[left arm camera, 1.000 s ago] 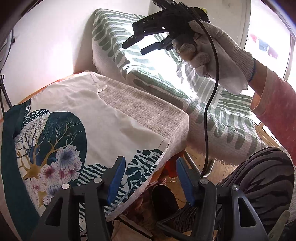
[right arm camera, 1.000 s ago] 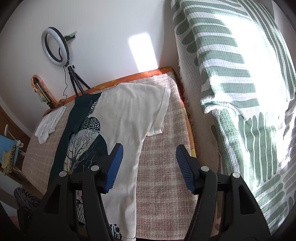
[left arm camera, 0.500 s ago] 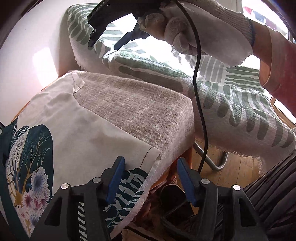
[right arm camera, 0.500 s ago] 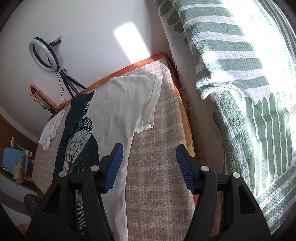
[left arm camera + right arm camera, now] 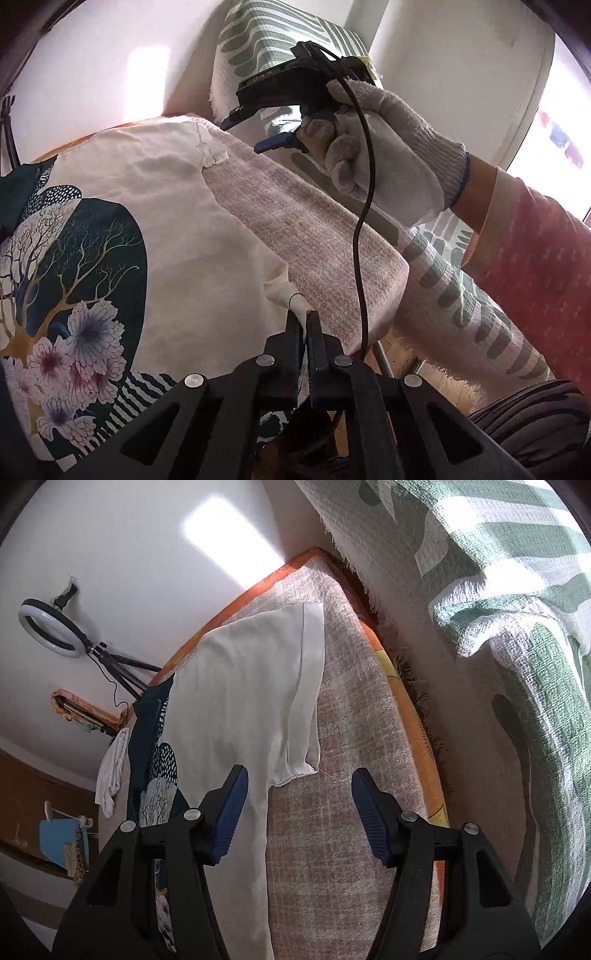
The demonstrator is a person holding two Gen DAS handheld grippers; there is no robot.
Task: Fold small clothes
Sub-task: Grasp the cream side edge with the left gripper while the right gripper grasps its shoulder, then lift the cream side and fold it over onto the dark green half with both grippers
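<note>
A white T-shirt [image 5: 184, 221] with a dark teal tree-and-flower print lies flat on a beige woven cover [image 5: 314, 240]. My left gripper [image 5: 303, 325] is closing its jaws, and the shirt's hem corner is pinched between them near the cover's edge. In the left wrist view a gloved hand holds my right gripper [image 5: 258, 129] just above the far sleeve. In the right wrist view the right gripper [image 5: 299, 812] is open over the shirt [image 5: 240, 701]. The sleeve's tip [image 5: 295, 771] lies just ahead, between the fingers, untouched.
A green-and-white leaf-patterned throw [image 5: 517, 590] covers furniture right beside the cover [image 5: 351, 757]. A ring light on a tripod [image 5: 51, 631] stands by the far wall and a white cloth [image 5: 110, 771] lies past the shirt. A black cable [image 5: 362, 258] hangs from the right gripper.
My left gripper moved onto the shirt's hem corner and shut on it. The right gripper came down closer to the sleeve, still open.
</note>
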